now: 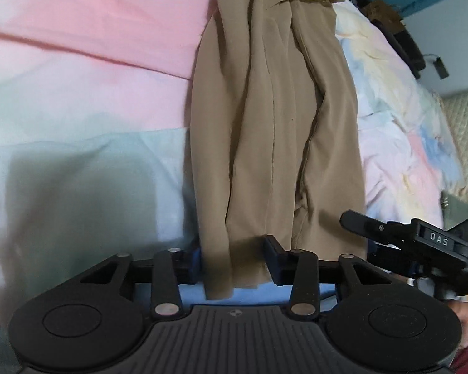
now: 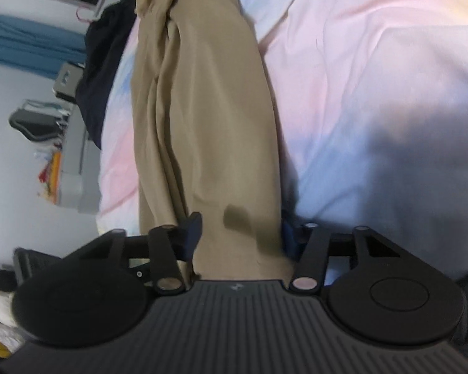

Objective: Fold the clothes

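Both hand-held grippers, left (image 1: 234,258) and right (image 2: 238,233), seemingly clamp the tan trousers' (image 1: 274,118) hem.

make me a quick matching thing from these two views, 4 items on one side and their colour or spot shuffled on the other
Items:
1. trousers
2. bedding
3. dark garment
4. right claw

Descriptions:
A. pastel pink, blue and white
B. tan, between both claws' fingers
C. navy, at the bed's edge beside the trousers
D. black, marked DAS, low right in the left wrist view

Pairs: 1-B, 2-A, 3-C, 4-D
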A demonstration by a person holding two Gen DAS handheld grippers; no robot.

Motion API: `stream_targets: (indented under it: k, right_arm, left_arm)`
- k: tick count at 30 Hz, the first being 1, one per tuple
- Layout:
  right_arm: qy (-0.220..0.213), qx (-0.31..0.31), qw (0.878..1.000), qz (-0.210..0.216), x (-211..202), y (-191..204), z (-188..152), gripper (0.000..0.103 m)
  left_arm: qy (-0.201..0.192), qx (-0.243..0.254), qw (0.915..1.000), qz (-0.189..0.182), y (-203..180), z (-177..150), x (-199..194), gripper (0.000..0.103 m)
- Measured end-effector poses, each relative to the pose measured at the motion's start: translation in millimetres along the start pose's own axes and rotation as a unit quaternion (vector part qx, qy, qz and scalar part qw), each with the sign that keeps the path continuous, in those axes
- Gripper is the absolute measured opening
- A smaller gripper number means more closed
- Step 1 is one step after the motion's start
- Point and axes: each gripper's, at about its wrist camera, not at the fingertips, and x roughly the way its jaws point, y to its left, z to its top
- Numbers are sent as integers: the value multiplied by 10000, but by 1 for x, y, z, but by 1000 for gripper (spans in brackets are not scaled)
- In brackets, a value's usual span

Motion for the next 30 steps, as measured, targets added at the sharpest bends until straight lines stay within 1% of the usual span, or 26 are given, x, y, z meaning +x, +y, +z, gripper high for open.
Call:
stream_targets:
  k: [1, 2, 3, 5, 7, 8, 10, 12, 14, 17, 19, 21, 24, 25, 27, 30]
  right_arm:
    - [16, -115, 9999, -96, 0, 4, -4, 46]
    - [12, -288, 9993, -227, 0, 9, -7, 44]
    - [8, -461, 9983, -358, 0, 13, -11, 42]
    - [0, -805, 9948, -619, 1, 23, -19, 33]
    - [-8, -1148, 9895, -878, 1, 33, -26, 12]
    - [-42, -1236, 9881, -915, 0, 37, -28, 11]
    - [-215, -1255, 9889, -766, -11, 41, -27, 9]
    - [-567, -1234, 9898, -423, -31, 46, -23, 9]
    - [-961, -1296, 9868, -152, -53, 54, -19, 9]
    - [-1285, -1345, 9824, 161, -84, 68, -13, 8]
    - [-1516, -1435, 9773, 355, -106, 80, -13, 8]
    - [-1689, -1538, 9719, 569, -127, 89, -16, 8]
    - [-1751, -1735, 9670, 639, -150, 88, -35, 8]
    - [-1745, -1781, 9663, 646, -154, 84, -44, 8]
    - [-1675, -1813, 9671, 613, -161, 74, -63, 8]
    - [-1508, -1655, 9727, 615, -168, 52, -85, 8]
  left_arm:
    - [-20, -27, 10000, 26, 1, 0, 0, 35]
    - [-44, -89, 9999, 48, 3, -1, 0, 25]
    - [-93, -114, 9999, 53, 4, -2, -1, 18]
    - [-225, -90, 9997, 47, 4, -5, -4, 14]
    - [-428, -106, 9990, 8, 3, -6, -11, 11]
    - [-568, -139, 9983, -71, 4, -7, -16, 10]
    - [-890, -248, 9952, -326, 8, -8, -30, 9]
    - [-1213, -370, 9899, -633, 10, -9, -50, 9]
    - [-1537, -381, 9831, -919, 7, -11, -70, 9]
    - [-1878, -339, 9737, -1246, -10, -10, -97, 8]
    - [-2077, -229, 9681, -1381, -21, -14, -117, 8]
    - [-2287, -95, 9630, -1421, -31, -23, -134, 7]
    - [-2424, 11, 9599, -1407, -38, -45, -147, 7]
    - [-2402, 8, 9606, -1396, -38, -55, -148, 7]
    - [-2283, -43, 9644, -1330, -27, -79, -157, 7]
    - [-2080, -189, 9697, -1269, -21, -112, -150, 7]
